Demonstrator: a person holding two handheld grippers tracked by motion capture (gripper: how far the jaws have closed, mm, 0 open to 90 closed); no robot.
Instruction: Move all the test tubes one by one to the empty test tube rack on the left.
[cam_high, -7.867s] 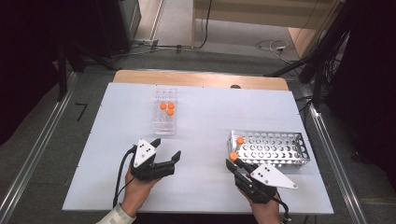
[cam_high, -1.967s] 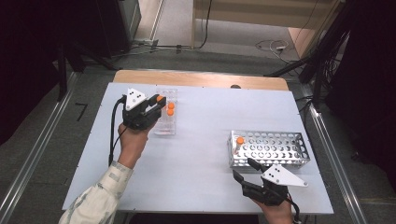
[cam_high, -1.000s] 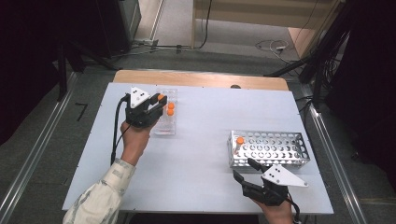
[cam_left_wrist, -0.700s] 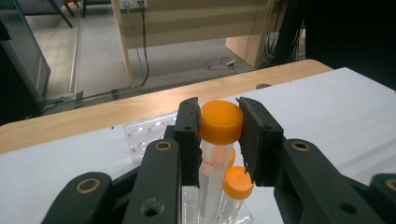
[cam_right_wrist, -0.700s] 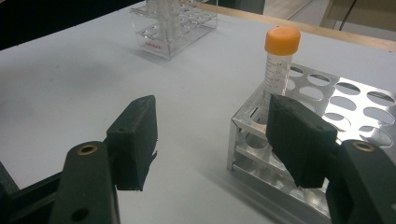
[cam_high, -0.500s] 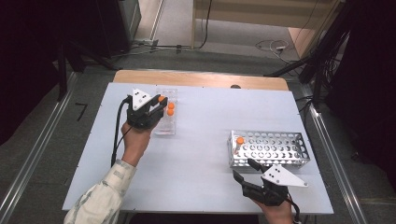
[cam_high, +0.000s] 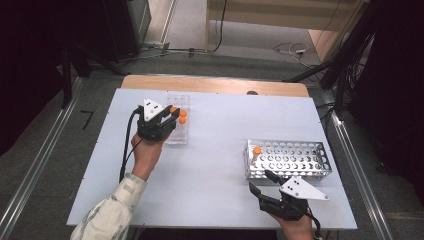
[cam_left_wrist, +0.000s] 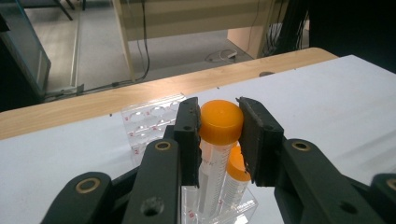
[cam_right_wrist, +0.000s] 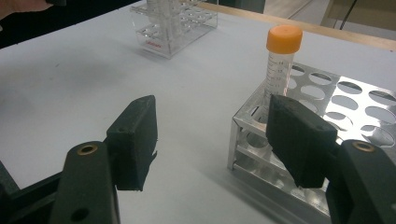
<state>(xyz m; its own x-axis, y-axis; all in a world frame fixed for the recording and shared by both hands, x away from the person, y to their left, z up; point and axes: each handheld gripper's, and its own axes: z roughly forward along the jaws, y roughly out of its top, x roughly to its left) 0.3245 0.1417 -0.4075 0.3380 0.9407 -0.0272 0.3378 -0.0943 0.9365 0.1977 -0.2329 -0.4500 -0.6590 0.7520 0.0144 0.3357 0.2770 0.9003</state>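
My left gripper is at the clear plastic rack at the table's far left, shut on the cap of an orange-capped tube. The tube's lower end is still in the rack. A second capped tube stands just behind it, and the high view shows two more orange caps beside the jaws. My right gripper rests open near the front edge, in front of the metal rack. One orange-capped tube stands in that rack's near-left corner hole.
A wooden strip runs along the white table's far edge. Dark equipment and cables surround the table. A cable trails from the left gripper along the sleeve. Most holes of the metal rack hold nothing.
Since the oldest frame the left hand reached from the table's front to the clear rack, and the right hand drew back a little. Over the last second nothing visibly moved.
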